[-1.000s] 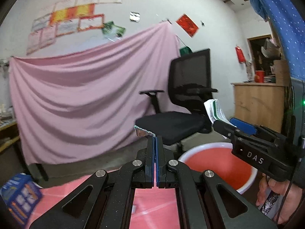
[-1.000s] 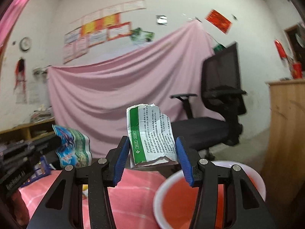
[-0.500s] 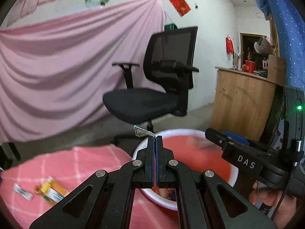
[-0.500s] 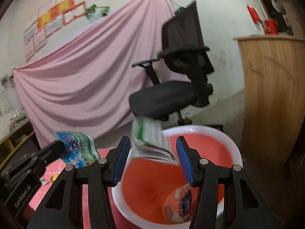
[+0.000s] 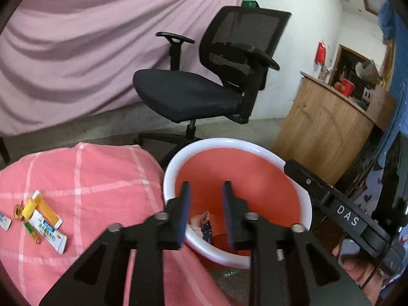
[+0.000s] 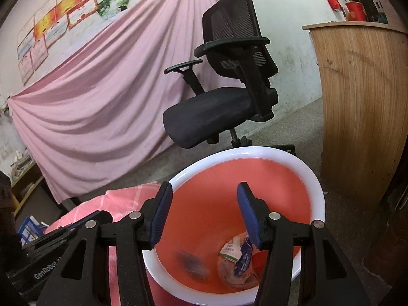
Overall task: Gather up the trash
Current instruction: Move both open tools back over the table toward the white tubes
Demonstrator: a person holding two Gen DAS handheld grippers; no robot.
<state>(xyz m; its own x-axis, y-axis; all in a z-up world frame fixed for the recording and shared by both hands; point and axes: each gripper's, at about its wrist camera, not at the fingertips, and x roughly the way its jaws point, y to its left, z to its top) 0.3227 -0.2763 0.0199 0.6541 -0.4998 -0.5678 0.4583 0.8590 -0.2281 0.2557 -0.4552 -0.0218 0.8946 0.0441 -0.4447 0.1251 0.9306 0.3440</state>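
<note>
A red bin with a white rim [image 5: 229, 142] [image 6: 255, 150] stands beside a bed covered in pink checked cloth [image 5: 89, 178]. My left gripper [image 5: 206, 196] hangs over the bin's near rim, its jaws opening with nothing between them. My right gripper [image 6: 204, 204] is over the bin too, jaws opening and empty; its black body [image 5: 344, 214] shows at the right of the left wrist view. Crumpled wrappers [image 6: 237, 257] lie on the bin's bottom, next to a blurred piece [image 6: 191, 262]. Several wrappers [image 5: 43, 219] lie on the cloth at the left.
A black office chair [image 5: 193, 97] [image 6: 216, 117] stands just behind the bin. A wooden counter [image 5: 323, 127] [image 6: 362, 102] is to the right of it. A pink sheet [image 6: 89, 107] hangs along the back wall. A blue box [image 6: 30, 229] sits low at the left.
Both grippers tipped down over the bin. The right one let go of the green and white paper, which is gone from its jaws. The left one opened and its colourful wrapper is gone.
</note>
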